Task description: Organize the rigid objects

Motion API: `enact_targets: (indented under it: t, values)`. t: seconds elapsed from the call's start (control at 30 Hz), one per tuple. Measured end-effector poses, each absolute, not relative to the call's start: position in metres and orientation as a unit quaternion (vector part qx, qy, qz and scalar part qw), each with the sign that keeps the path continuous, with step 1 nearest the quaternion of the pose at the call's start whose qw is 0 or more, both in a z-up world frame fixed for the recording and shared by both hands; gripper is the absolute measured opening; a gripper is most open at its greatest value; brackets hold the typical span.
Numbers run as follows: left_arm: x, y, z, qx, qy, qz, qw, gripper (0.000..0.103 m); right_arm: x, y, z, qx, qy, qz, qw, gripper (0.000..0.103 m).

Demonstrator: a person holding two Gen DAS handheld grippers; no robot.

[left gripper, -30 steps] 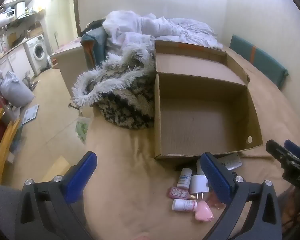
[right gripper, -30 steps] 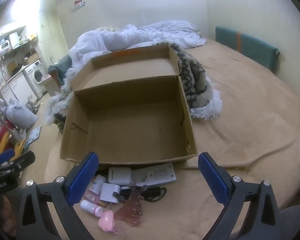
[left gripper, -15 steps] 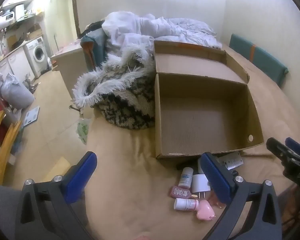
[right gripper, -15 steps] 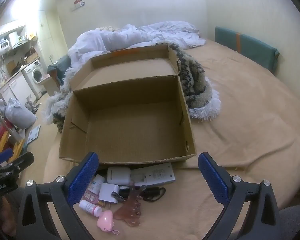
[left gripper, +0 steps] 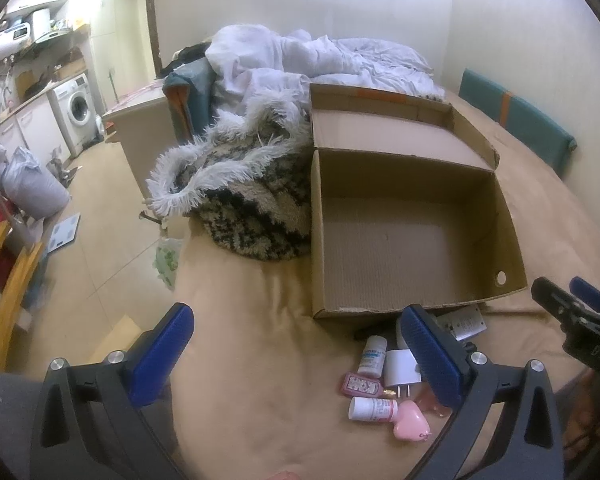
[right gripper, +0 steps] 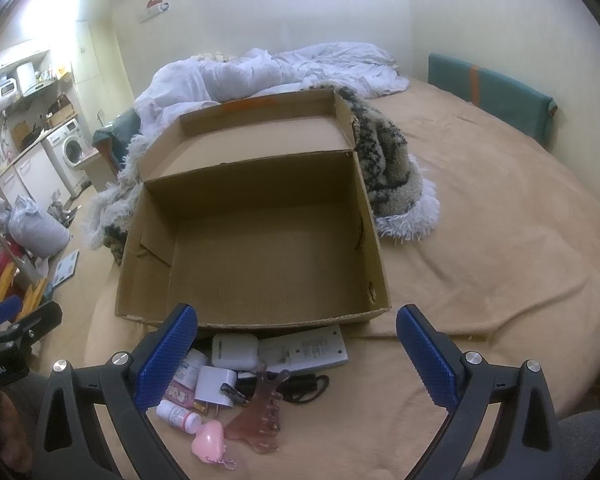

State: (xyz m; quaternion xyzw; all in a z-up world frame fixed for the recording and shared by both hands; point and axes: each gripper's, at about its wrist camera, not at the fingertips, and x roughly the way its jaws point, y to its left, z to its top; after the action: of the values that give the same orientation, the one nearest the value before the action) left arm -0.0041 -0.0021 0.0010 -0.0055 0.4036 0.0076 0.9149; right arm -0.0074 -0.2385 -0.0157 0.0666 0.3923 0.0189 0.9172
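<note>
An open cardboard box (left gripper: 512, 248) (right gripper: 374, 264) stands empty on the tan bed. In front of its near wall lies a small pile: a pink heart case (left gripper: 410, 424) (right gripper: 208, 444), a white-and-pink bottle (left gripper: 372, 408) (right gripper: 178, 416), a white plug adapter (left gripper: 400, 368) (right gripper: 214, 388), a white earbud case (right gripper: 234, 350), a grey remote (right gripper: 304, 350) and a pink comb (right gripper: 260, 416). My left gripper (left gripper: 300, 338) hovers open left of the pile. Just above the pile my right gripper (right gripper: 296, 338) is open too, nothing between its fingers.
A shaggy patterned throw (left gripper: 244, 200) (right gripper: 392, 176) lies against the box's far and left sides, with a rumpled white duvet (left gripper: 300, 60) behind. A teal cushion (right gripper: 492, 92) lines the wall. The bed's left edge drops to a floor with a washing machine (left gripper: 78, 106).
Both views have shifted only slightly; the box and pile sit a touch lower in the left wrist view. Nothing was picked up or moved.
</note>
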Motion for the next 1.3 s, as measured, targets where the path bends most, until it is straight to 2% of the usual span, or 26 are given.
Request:
enact_targets:
  t: [1.3]
  values:
    - [-0.0031,0.0001,0.0032,-0.008,0.403,0.009,0.915,0.103,-0.0068,-0.2402,-0.0150,0.061,0.390,0.012,0.919,0.103]
